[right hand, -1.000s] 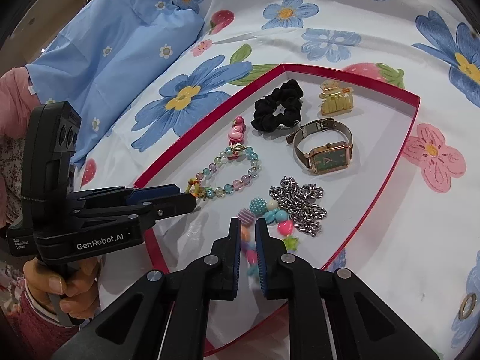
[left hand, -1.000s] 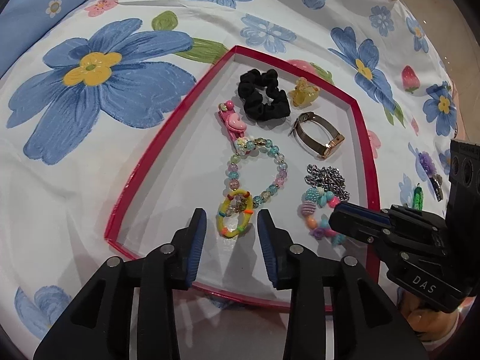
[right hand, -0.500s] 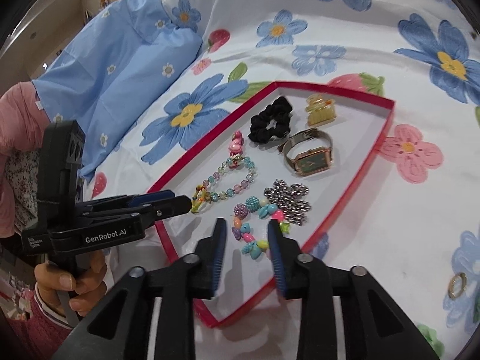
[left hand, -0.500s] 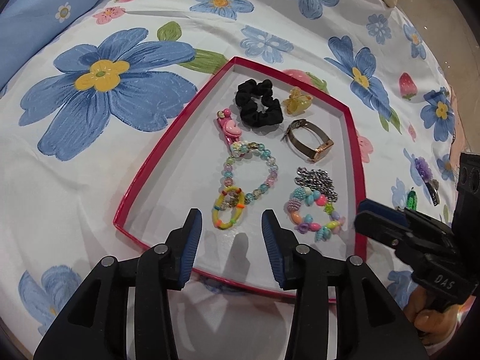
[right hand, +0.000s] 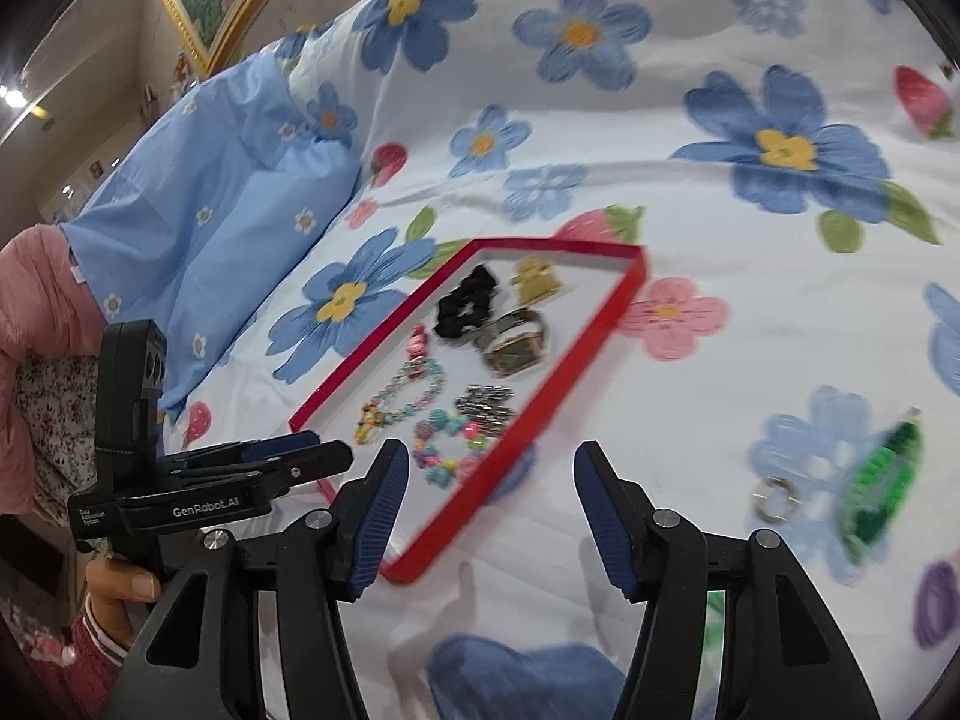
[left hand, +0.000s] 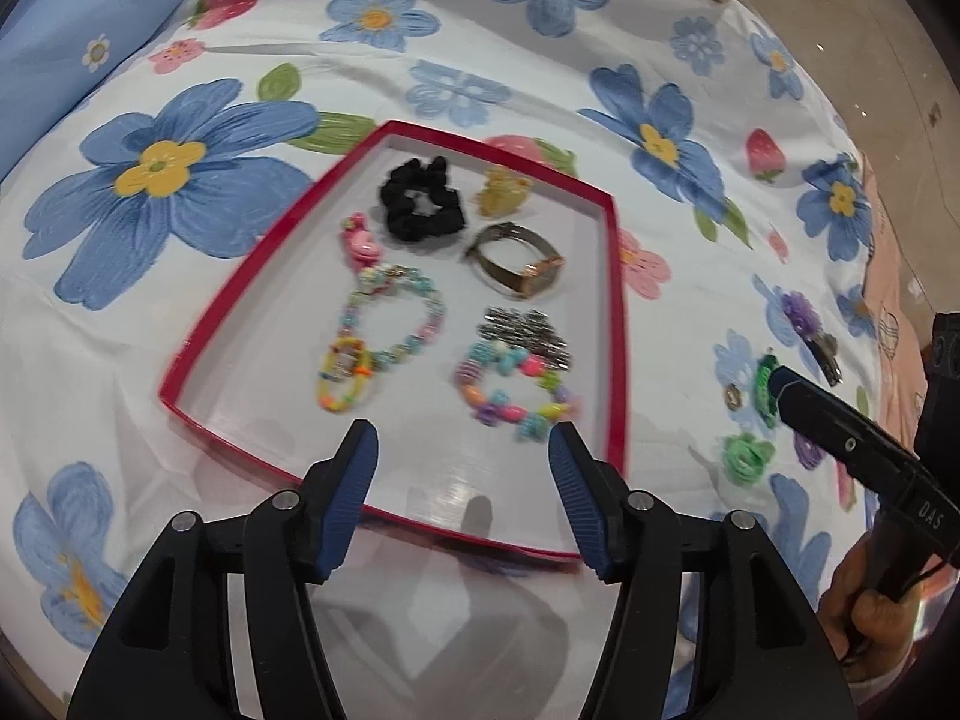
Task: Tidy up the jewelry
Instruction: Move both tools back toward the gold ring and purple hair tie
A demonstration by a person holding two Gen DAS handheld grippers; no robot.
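Two tongs, left point(left hand: 462, 450) and right point(right hand: 492, 480), stand spread and empty, their jaws having just been opening. Loose pieces lie on the bed at lower right of the right view: a ring point(right hand: 776, 499) beside a green clip point(right hand: 882, 489), and a purple piece point(right hand: 936, 603) at the edge. Judged next step: approach one piece from above and straddle it squarely, since soft bedding may let it sink or slide. At centre, the red tray point(left hand: 613, 300) holds a scrunchie point(left hand: 420, 207), yellow clip point(left hand: 503, 192), watch point(left hand: 519, 261), pink clip point(left hand: 360, 243), chain point(left hand: 528, 330) and three bead bracelets.
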